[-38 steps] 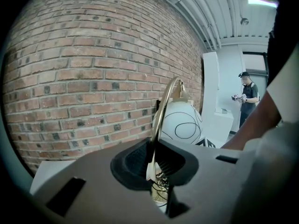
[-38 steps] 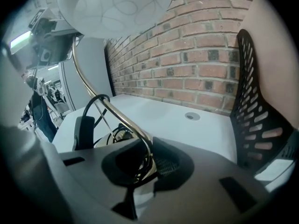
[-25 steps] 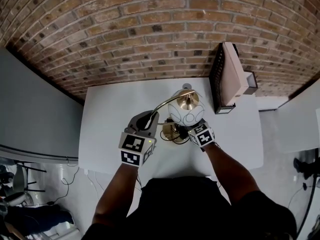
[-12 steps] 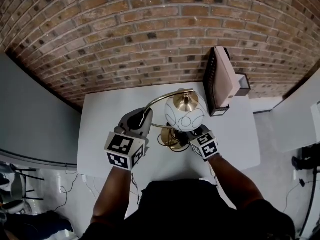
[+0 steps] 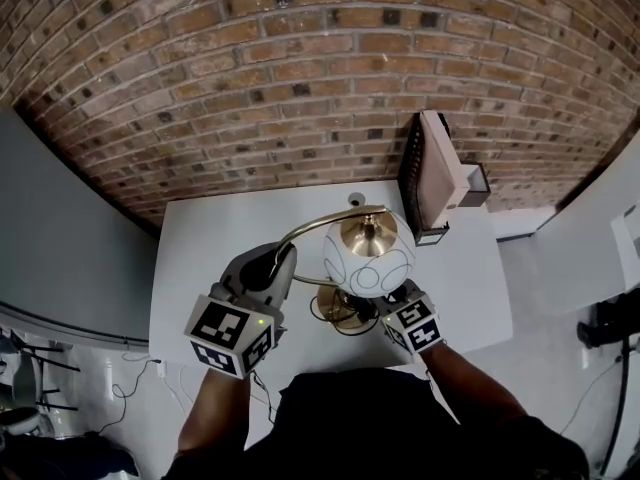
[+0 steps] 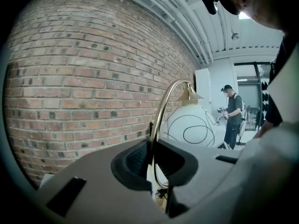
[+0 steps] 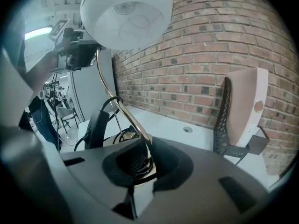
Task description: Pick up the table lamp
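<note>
The table lamp has a white globe shade (image 5: 372, 258) with thin black rings, a curved brass arm (image 5: 318, 220) and a brass base (image 5: 338, 310). It hangs above the white table (image 5: 200, 228), held from both sides. My left gripper (image 5: 276, 266) is shut on the brass arm (image 6: 161, 120), and the globe (image 6: 191, 125) shows just beyond it. My right gripper (image 5: 386, 302) is shut on the lower brass stem (image 7: 133, 120), right under the globe (image 7: 126, 15). A black cord (image 7: 100, 120) loops beside the stem.
A beige flat device on a black mesh stand (image 5: 440, 173) stands upright at the table's back right, also in the right gripper view (image 7: 245, 111). A brick wall (image 5: 300, 68) backs the table. A small round hole (image 5: 357, 199) lies near the back edge. A person (image 6: 232, 113) stands far off.
Both grippers have risen with the lamp in them. The globe and arm now look larger and sit higher over the table. Both grips stayed shut.
</note>
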A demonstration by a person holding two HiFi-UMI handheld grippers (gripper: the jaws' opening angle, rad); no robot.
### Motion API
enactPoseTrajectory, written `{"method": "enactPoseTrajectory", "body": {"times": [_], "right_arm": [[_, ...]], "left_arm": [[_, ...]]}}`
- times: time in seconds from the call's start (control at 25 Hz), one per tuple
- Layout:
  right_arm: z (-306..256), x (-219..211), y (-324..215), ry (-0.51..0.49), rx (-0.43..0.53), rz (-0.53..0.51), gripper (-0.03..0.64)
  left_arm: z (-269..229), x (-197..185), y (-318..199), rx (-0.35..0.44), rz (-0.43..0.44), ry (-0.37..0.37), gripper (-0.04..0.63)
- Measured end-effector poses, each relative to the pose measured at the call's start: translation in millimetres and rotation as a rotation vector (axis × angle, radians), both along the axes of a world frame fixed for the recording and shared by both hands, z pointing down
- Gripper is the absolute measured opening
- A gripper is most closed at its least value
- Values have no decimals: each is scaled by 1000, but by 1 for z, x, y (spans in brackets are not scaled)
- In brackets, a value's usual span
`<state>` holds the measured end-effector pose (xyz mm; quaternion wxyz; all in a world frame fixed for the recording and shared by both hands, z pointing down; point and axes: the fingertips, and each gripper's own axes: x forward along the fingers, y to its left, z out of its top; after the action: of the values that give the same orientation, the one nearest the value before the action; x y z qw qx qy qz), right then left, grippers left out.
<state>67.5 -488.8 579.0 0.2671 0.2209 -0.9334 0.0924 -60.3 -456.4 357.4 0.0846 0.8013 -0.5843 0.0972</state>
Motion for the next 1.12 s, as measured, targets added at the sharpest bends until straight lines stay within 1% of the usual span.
{"method": "enactPoseTrajectory", "body": {"times": [0.16, 0.48, 0.72, 1.0, 1.12], "right_arm": [[-6, 0, 13, -14, -2, -11, 48], [-14, 8, 30, -18, 8, -12, 48], [-11, 9, 32, -20, 10, -3, 49], [-12, 8, 33, -29, 7, 0, 49], [-11, 7, 33, -35, 4, 4, 49]], "left_arm": [[-8, 0, 8, 13, -14, -9, 16], [-12, 5, 26, 24, -4, 1, 15], [-13, 9, 28, 24, 8, -15, 15], [-14, 9, 29, 12, -7, -12, 15], [-13, 8, 30, 18, -3, -21, 15]]}}
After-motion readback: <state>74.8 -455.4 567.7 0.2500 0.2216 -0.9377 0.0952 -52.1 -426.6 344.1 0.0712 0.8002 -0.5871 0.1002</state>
